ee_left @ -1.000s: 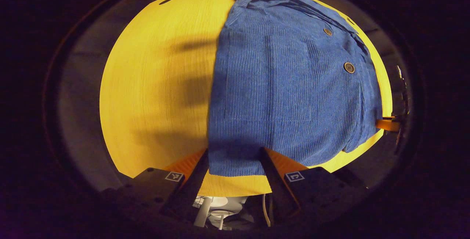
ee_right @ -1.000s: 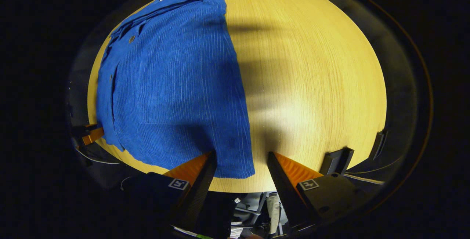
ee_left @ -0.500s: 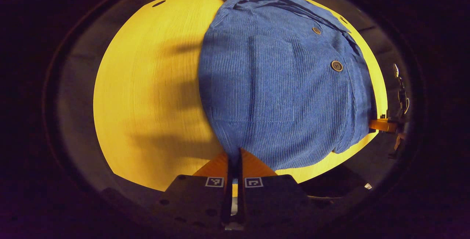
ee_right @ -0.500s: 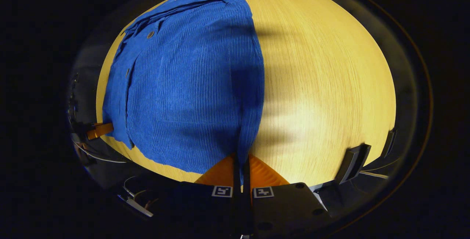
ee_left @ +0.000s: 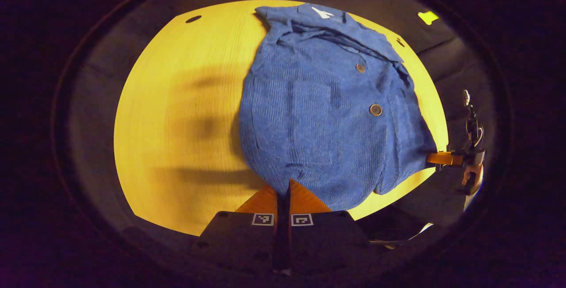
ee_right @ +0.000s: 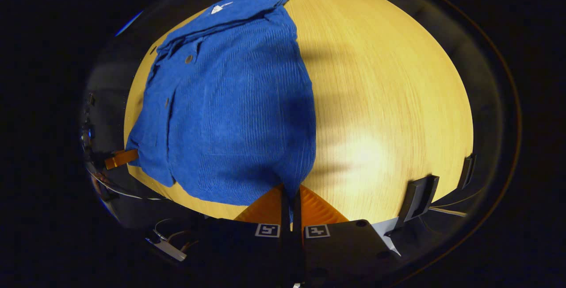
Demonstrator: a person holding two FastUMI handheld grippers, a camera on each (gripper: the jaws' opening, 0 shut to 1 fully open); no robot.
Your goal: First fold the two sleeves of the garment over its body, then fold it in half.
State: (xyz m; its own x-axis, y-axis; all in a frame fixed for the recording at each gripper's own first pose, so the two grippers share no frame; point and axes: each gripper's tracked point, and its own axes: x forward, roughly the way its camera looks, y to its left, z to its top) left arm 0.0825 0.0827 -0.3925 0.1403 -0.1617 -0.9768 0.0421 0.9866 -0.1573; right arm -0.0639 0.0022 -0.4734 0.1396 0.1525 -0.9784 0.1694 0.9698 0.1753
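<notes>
A blue corduroy shirt [ee_left: 327, 111] with buttons and a chest pocket lies on the yellow wooden table [ee_left: 177, 115], collar at the far end, sleeves folded in over the body. My left gripper [ee_left: 283, 187] is shut on the shirt's near left hem corner, which is lifted off the table. In the right gripper view the same shirt [ee_right: 230, 111] fills the left half of the table [ee_right: 389, 102]. My right gripper [ee_right: 291, 193] is shut on the near right hem corner, also raised. Each view shows the other gripper pinching the far hem corner at the table's side edge.
Beyond the round table lies dark floor. A dark bracket [ee_right: 418, 193] stands at the table's near right edge in the right gripper view. A small dark hole [ee_left: 193, 19] marks the far tabletop. Bare wood extends left of the shirt in the left gripper view.
A second ago both grippers stood open around the hem corners; they closed on them. Since then both have risen, lifting the hem so the cloth bulges and the table looks smaller.
</notes>
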